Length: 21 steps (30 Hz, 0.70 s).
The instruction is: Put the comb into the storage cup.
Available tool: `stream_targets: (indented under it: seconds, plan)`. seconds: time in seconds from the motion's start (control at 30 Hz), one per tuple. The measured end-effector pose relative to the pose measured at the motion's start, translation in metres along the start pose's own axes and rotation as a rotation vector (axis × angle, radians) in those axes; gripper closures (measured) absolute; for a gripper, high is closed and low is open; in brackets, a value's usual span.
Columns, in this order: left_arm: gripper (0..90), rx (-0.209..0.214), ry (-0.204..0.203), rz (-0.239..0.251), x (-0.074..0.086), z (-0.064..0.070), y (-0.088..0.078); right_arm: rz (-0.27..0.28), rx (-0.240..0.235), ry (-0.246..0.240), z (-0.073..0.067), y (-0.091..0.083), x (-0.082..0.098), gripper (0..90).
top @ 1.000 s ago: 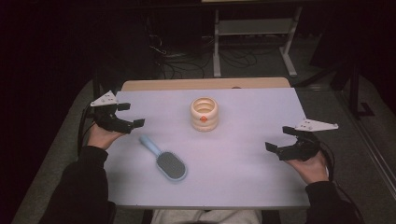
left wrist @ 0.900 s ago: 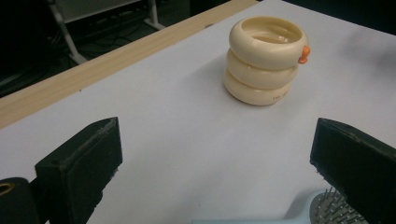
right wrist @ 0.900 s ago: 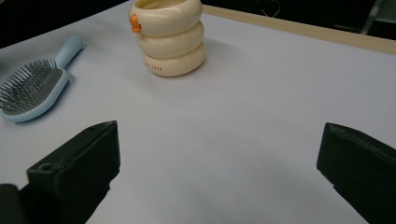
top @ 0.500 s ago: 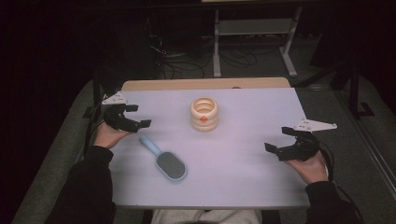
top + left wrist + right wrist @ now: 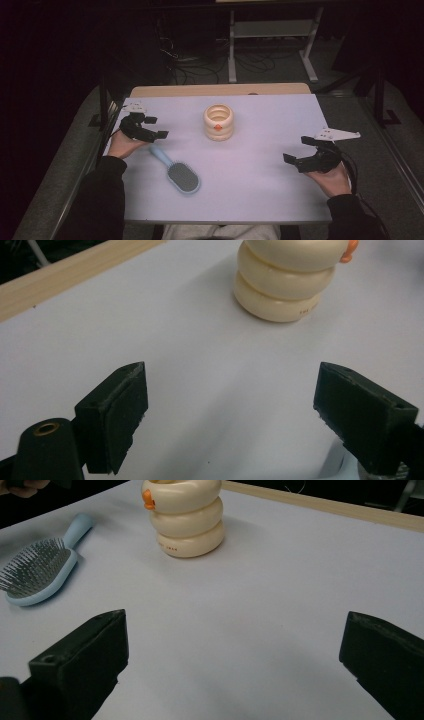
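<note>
Hairbrush [image 5: 178, 172]: left tongs [image 5: 156, 128] nearer, narrower.

Table and background, away from the work

A cream ringed pot [image 5: 218, 121] with an orange spot stood upright on the pale table [image 5: 270, 130], near its wooden far edge [image 5: 220, 90]. Beyond it, a metal shelf [image 5: 272, 30] and loose cables [image 5: 185, 57] lay on the dark floor.
</note>
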State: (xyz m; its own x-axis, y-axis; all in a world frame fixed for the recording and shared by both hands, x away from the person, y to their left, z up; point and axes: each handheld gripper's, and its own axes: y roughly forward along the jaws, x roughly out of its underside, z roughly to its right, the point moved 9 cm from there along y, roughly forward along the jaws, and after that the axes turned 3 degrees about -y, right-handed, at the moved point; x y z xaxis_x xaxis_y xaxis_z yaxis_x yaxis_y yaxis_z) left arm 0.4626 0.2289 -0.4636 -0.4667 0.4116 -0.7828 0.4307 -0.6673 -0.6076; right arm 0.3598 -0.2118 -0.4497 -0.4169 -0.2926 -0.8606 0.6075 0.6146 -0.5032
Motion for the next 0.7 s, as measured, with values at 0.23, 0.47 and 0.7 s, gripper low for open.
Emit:
stream_targets:
  seconds: [0.23, 0.47, 0.7]
  plan:
    - [18.2, 0.015, -0.026, -0.031, 0.007, -0.004, 0.011, -0.002, -0.002, 0.002, 0.000, 0.000, 0.000, 0.0]
    - [22.3, 0.026, -0.013, -0.063, 0.011, -0.001, 0.022, 0.000, -0.002, 0.005, 0.000, 0.000, 0.000, 0.0]
    - [33.8, 0.034, 0.003, -0.116, 0.019, 0.001, 0.028, -0.003, -0.003, 0.006, 0.000, 0.000, 0.001, 0.0]
